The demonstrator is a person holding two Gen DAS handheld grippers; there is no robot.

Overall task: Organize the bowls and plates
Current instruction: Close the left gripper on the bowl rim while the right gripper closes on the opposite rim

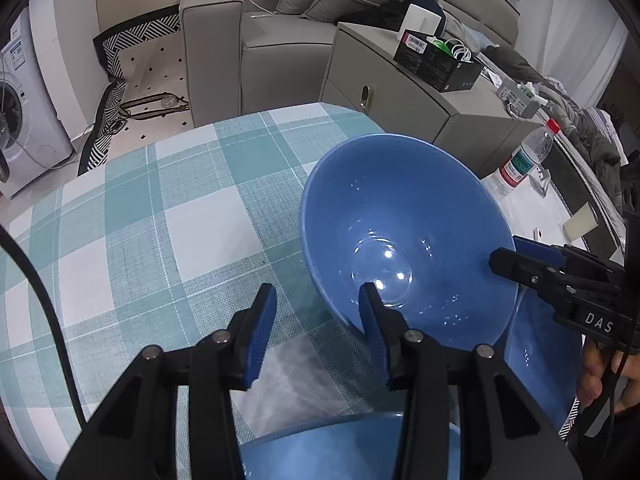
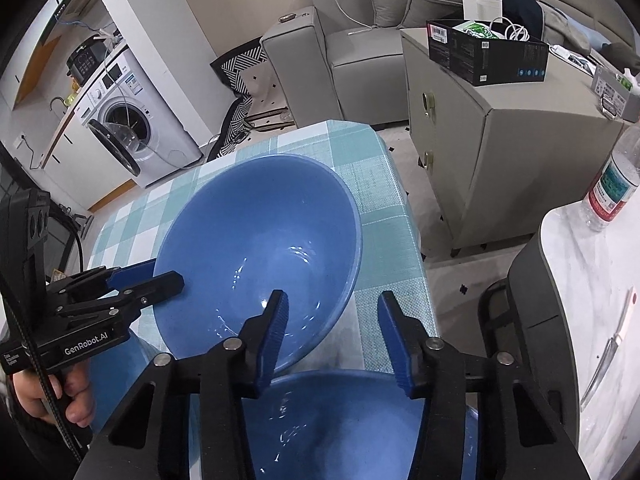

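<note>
Two grippers straddle opposite rims of the tilted blue bowl (image 1: 404, 216) over the checked tablecloth (image 1: 160, 220). Left gripper (image 1: 316, 320) and right gripper (image 2: 332, 324): jaws part-spread, rim between them, pads not visibly pressing. Other blue dishes (image 2: 340, 420) lie beneath.

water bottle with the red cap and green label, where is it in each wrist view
Left wrist view: the clear plastic water bottle with red cap and green label stands at the right edge, above the big blue bowl.
Right wrist view: same bottle at the far right, cap cut off by the picture's edge.
Shared landmark: the grey cabinet with the black box on top.
</note>
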